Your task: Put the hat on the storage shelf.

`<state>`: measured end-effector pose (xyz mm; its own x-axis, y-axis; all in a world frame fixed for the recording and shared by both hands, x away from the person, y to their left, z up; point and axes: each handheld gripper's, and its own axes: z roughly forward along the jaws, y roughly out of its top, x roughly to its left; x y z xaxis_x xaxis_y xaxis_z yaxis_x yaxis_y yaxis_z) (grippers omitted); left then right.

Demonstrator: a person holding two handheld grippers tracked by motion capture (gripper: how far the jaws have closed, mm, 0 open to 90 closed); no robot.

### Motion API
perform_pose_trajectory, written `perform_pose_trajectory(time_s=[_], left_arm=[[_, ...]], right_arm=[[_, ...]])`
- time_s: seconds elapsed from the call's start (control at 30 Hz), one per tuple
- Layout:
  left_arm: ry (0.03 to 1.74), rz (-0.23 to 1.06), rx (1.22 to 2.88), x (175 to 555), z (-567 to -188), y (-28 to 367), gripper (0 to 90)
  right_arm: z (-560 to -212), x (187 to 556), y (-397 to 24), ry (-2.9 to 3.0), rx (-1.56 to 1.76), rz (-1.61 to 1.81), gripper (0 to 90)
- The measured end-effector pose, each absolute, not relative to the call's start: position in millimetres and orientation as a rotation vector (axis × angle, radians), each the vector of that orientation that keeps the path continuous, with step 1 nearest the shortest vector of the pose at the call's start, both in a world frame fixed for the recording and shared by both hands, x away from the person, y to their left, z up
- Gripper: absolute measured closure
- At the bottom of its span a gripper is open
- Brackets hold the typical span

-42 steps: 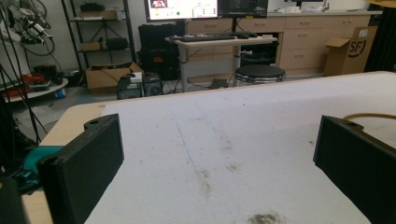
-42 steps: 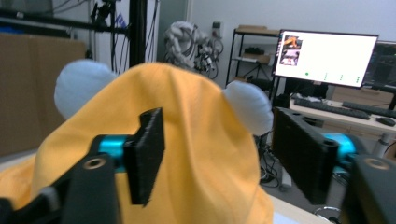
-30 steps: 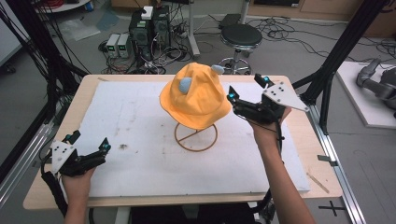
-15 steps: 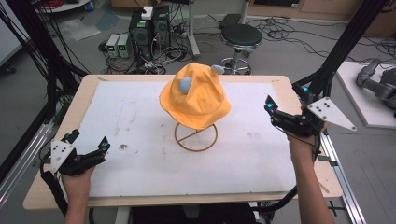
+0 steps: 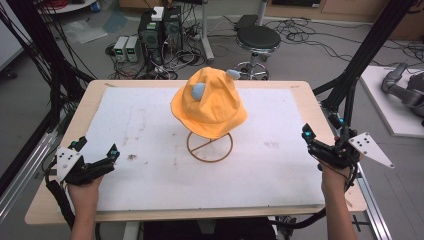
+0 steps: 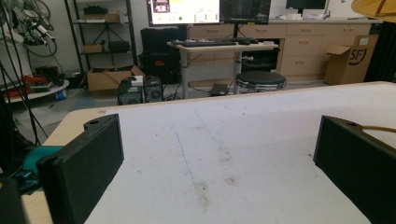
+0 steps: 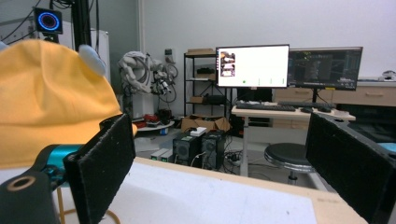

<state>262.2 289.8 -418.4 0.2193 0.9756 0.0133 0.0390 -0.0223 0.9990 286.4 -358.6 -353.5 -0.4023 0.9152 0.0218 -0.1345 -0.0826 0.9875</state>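
An orange hat (image 5: pixel 210 102) with two small grey-blue ears sits on a wire stand (image 5: pixel 210 146) at the middle of the white table mat (image 5: pixel 150 130). My left gripper (image 5: pixel 97 146) rests near the front left corner, open and empty, well away from the hat. In the left gripper view its jaws (image 6: pixel 217 140) frame bare mat, with the hat brim (image 6: pixel 376 7) at the top right. My right gripper (image 5: pixel 322 127) hovers at the table's right edge, open and holding nothing. The right gripper view shows the hat (image 7: pixel 46 102) to the left of its open gripper (image 7: pixel 219 154).
Behind the table stand a black stool (image 5: pixel 257 37) and computer cases (image 5: pixel 160 30) among floor cables. Black frame posts (image 5: pixel 367 50) rise at both sides. A desk with monitors (image 7: pixel 252 65) is farther off. The wooden table edge (image 5: pixel 320 107) borders the mat.
My right gripper has pulled away from the hat's right side, moving right and toward the person to the table's right edge. The left gripper and the hat have stayed put.
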Motion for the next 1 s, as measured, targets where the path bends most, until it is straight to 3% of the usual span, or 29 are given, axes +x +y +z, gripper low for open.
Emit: perform_pose_trajectory(time_s=[0.4,1.0], left_arm=[[1.070,1.035,1.344,264.2,-418.9,291.5,2.0],[1.049,1.031,1.360,261.2,-413.6,290.2,2.0]], right_arm=[[-382.2,289.6,-368.0,1.412,0.945,1.562,8.6],[-388.2,285.4,-361.1,1.409,0.912,1.579,8.6]])
